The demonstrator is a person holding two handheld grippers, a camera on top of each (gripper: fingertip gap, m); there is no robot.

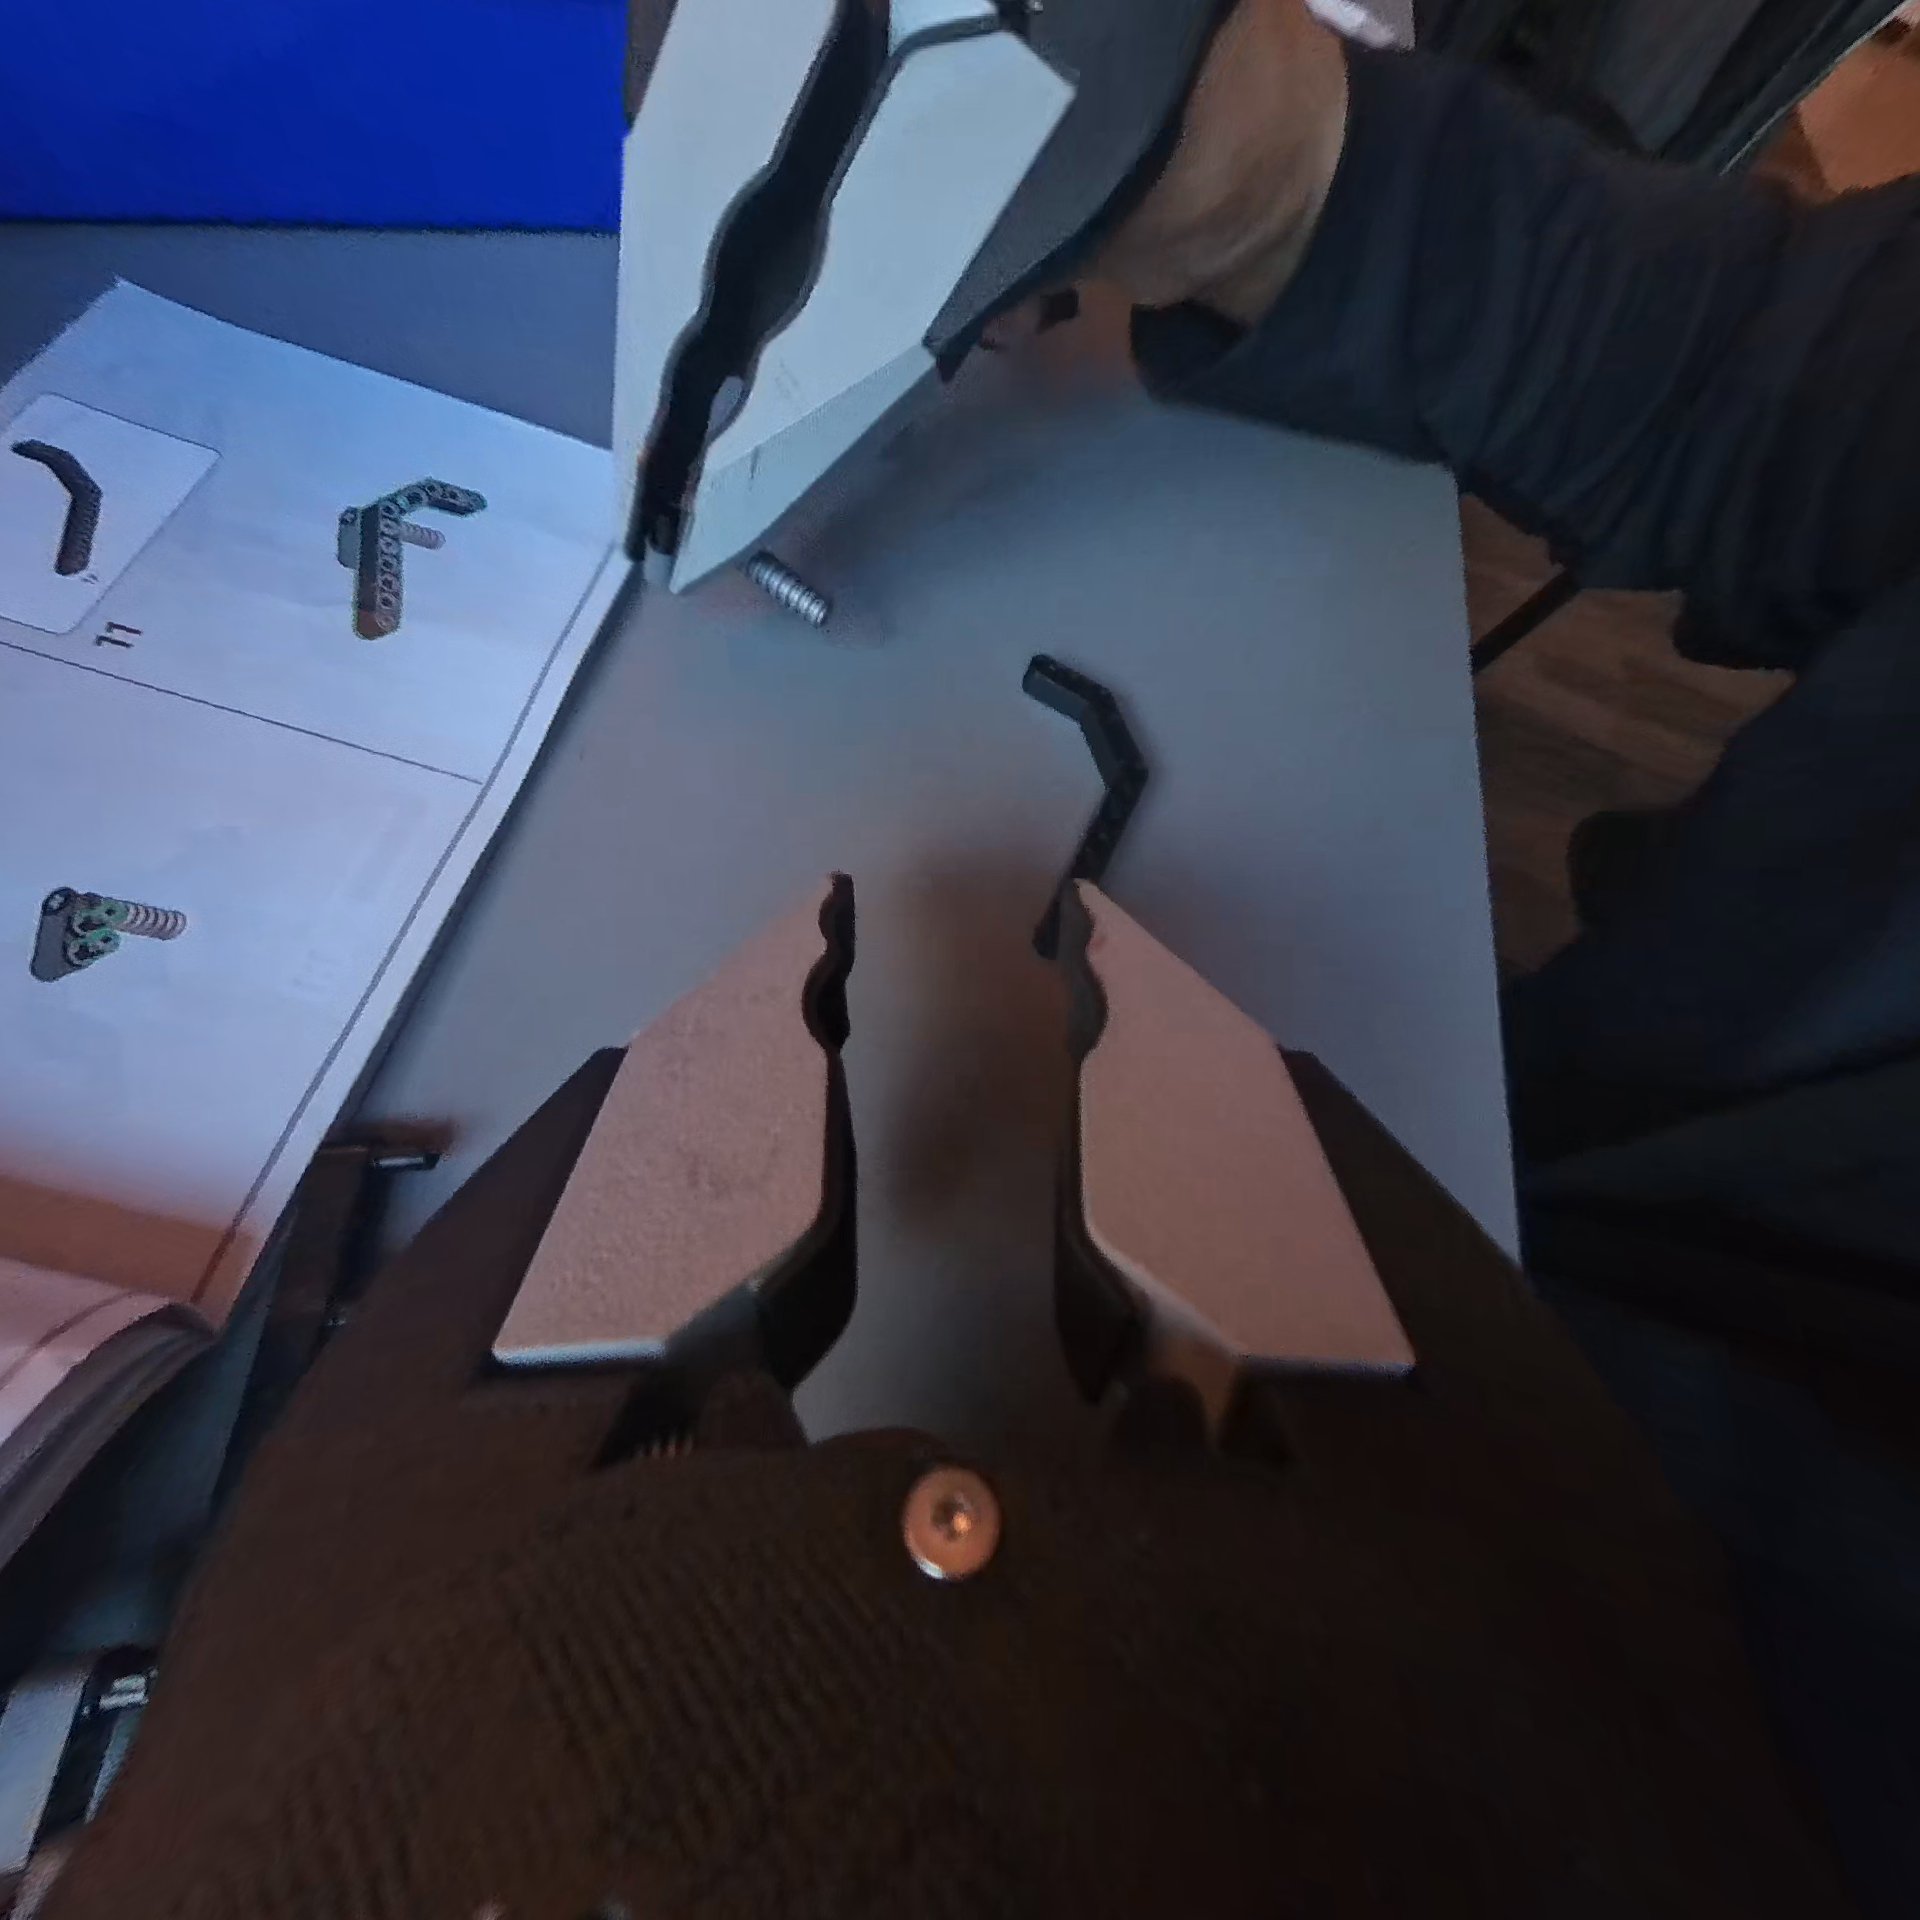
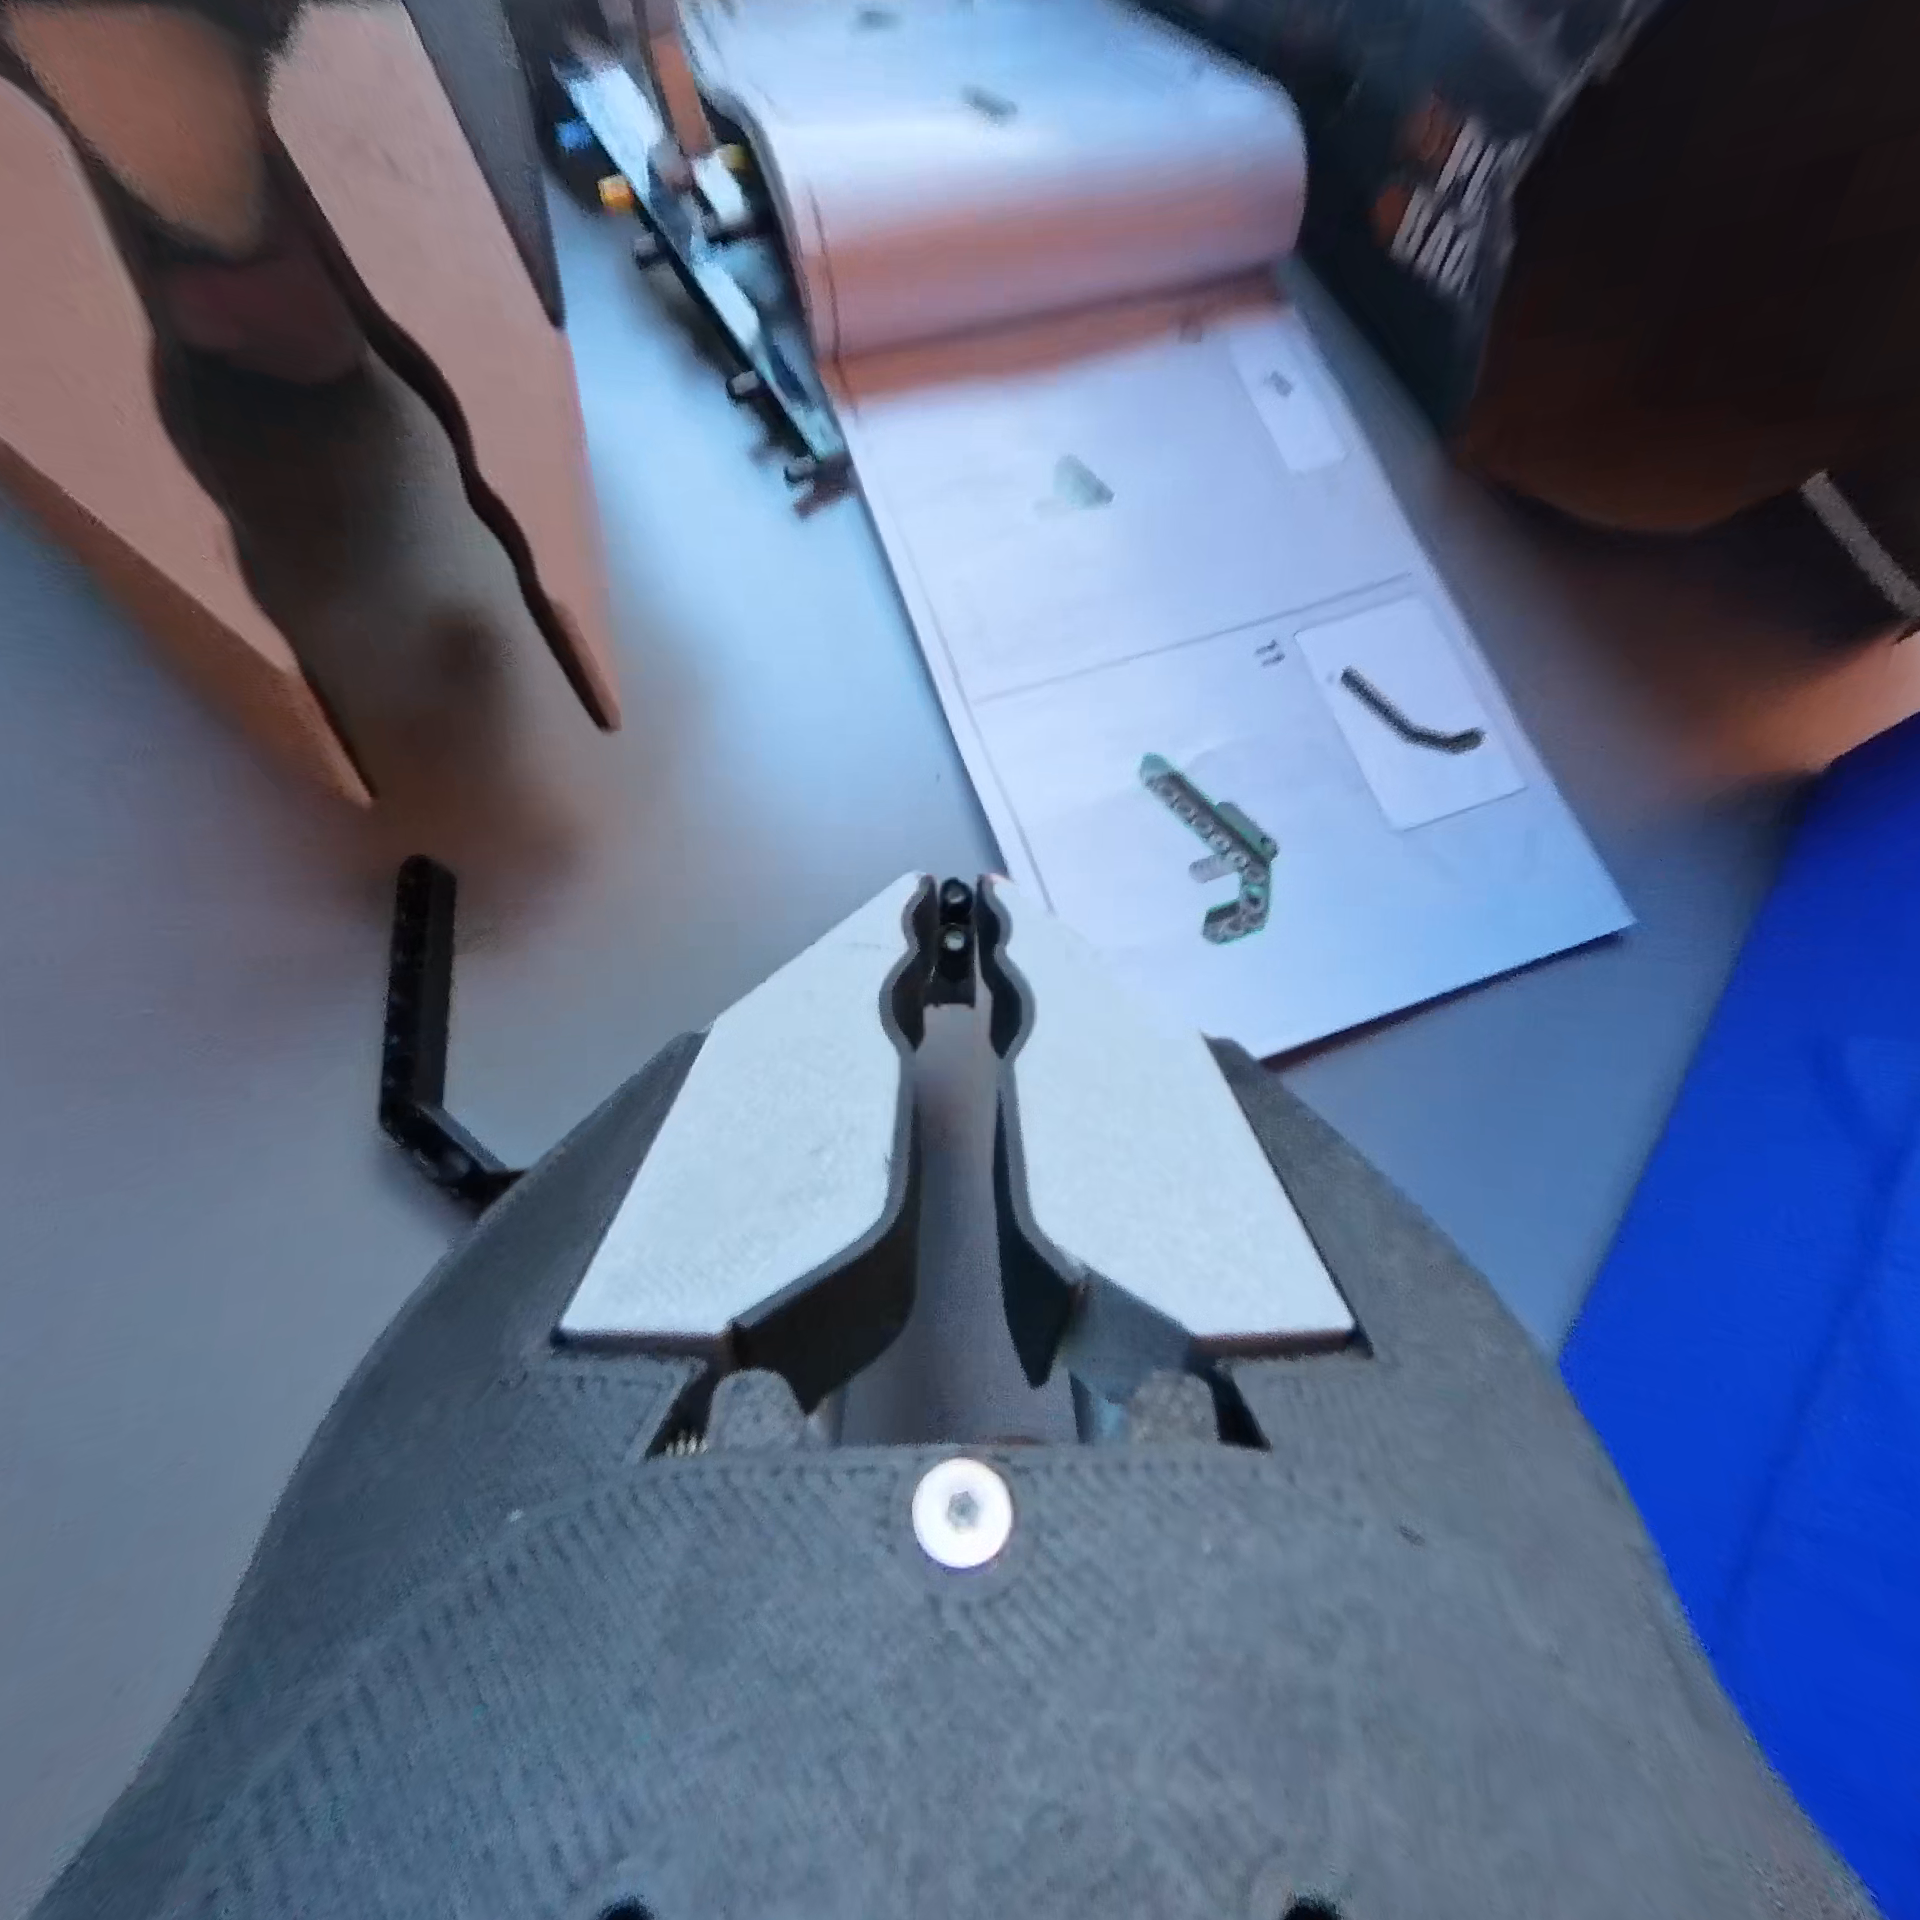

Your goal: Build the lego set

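A black bent beam [image 1: 1103, 764] lies flat on the grey table [image 1: 779, 831]; it also shows in the right wrist view [image 2: 421, 1023]. My left gripper [image 1: 961, 899], with orange fingers, is open and empty just above the table. Its right fingertip [image 1: 1081, 914] overlaps the beam's near end, so the beam is not between the fingers. My right gripper [image 2: 956, 896], with grey fingers, is shut on a small black holed piece [image 2: 954, 935]. In the left wrist view the right gripper [image 1: 665, 545] is at the booklet's edge, with a grey ribbed part [image 1: 790, 594] sticking out beside its tips.
An open instruction booklet [image 1: 260, 644] [image 2: 1195, 623] lies beside the work spot. A row of dark parts [image 2: 727, 270] runs along the booklet's far side. A blue surface [image 2: 1766, 1247] and a dark box [image 2: 1662, 260] border the table. A person's dark sleeve [image 1: 1610, 343] is past the table edge [image 1: 1481, 831]. About 9 centimetres separates my left fingertips from my right.
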